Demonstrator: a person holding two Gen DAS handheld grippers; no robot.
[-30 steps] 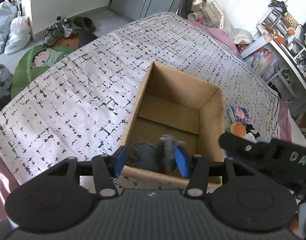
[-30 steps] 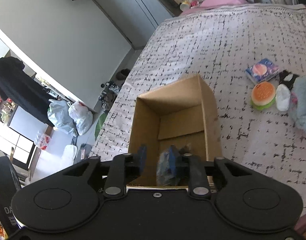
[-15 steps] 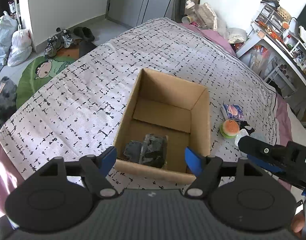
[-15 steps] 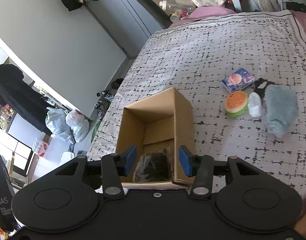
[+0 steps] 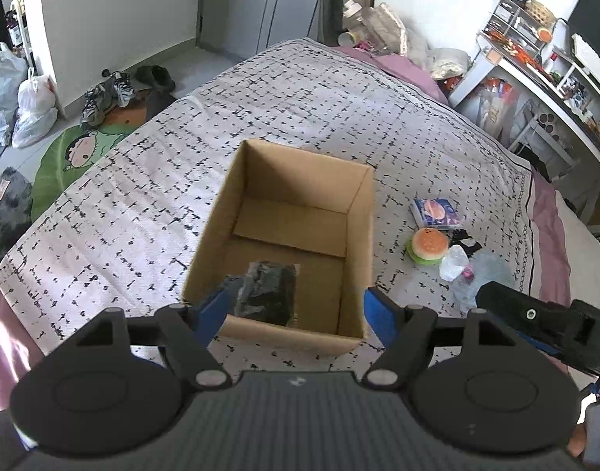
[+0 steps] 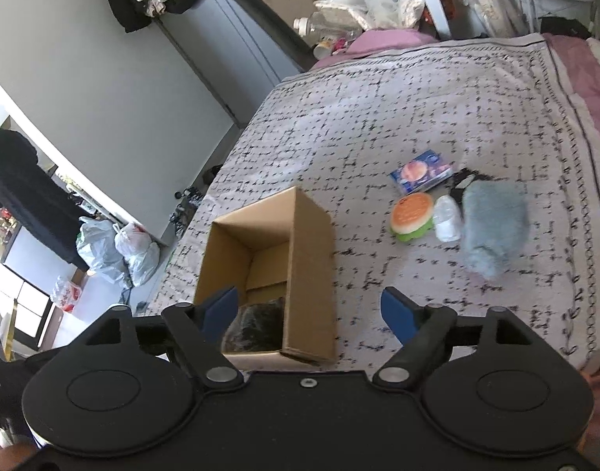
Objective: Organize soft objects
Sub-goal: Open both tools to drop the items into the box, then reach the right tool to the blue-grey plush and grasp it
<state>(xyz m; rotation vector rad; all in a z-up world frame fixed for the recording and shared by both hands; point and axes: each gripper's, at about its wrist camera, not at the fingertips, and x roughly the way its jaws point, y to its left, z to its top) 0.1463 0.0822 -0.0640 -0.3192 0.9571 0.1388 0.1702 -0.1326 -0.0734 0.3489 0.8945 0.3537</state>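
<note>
An open cardboard box [image 5: 357, 212] [image 6: 308, 259] stands on the patterned bed. A dark soft bundle [image 5: 266, 292] [image 6: 257, 327] lies in its near end. To the box's right lie a burger plush [image 5: 427, 245] [image 6: 412, 216], a small printed packet [image 5: 433, 212] [image 6: 419, 170], a white soft item [image 5: 453, 261] [image 6: 447, 218], a black item [image 6: 467, 176] and a grey-blue fluffy cloth [image 6: 492, 231]. My left gripper [image 5: 294, 310] is open and empty above the box's near edge. My right gripper [image 6: 310, 312] is open and empty above the box's near right corner.
The bedspread [image 5: 143, 204] ends at the left over a floor with a green cartoon mat [image 5: 76, 157], shoes [image 5: 107, 94] and plastic bags [image 5: 21, 106]. A cluttered shelf unit [image 5: 535, 74] stands at the right. The right gripper's body shows in the left wrist view [image 5: 543, 322].
Both grippers opened and let the dark bundle drop into the box. Both have pulled back and up, so the box looks smaller; the right view has swung toward the items at the right.
</note>
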